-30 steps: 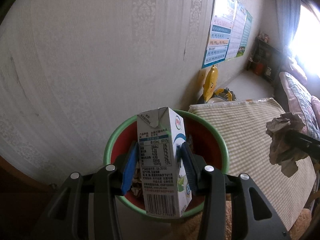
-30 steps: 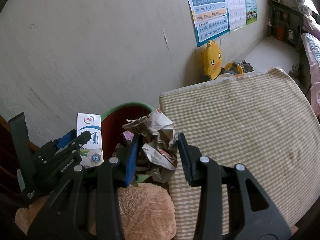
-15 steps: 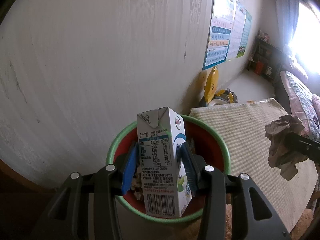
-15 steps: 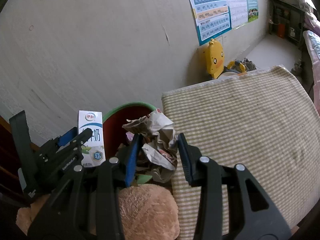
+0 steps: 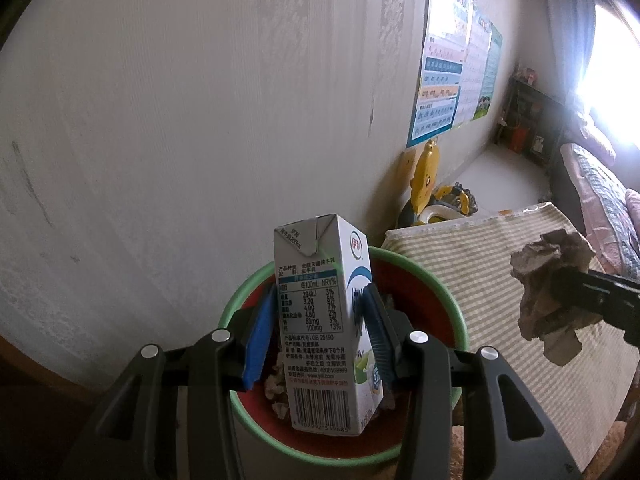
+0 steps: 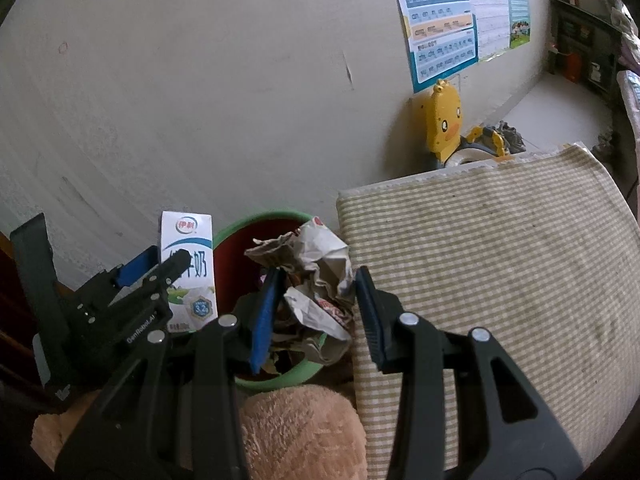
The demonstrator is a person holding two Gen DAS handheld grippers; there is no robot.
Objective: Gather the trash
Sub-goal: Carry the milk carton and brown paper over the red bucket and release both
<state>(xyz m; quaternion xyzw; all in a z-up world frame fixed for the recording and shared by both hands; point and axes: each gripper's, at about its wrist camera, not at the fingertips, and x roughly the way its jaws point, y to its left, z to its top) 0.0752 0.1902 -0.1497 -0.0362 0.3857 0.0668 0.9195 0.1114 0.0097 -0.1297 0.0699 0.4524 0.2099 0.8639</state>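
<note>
left hand-held gripper [image 5: 320,332] above bin [image 5: 448,300], checked mat [image 6: 500,272]

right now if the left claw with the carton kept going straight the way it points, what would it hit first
Most likely the bin: the left claw holds the carton above its mouth, so the carton would probably meet the trash inside first. Depth is unclear.

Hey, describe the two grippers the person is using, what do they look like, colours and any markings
Both are the same build: matte black plastic frames with triangular cut-outs and round silver pivot bolts. Each finger carries a ribbed pad backed in blue. The left gripper shows white "GenRobot.AI" lettering along its side in the right wrist view. The right gripper shows no lettering. No cables, hands or sleeves are visible.
</note>
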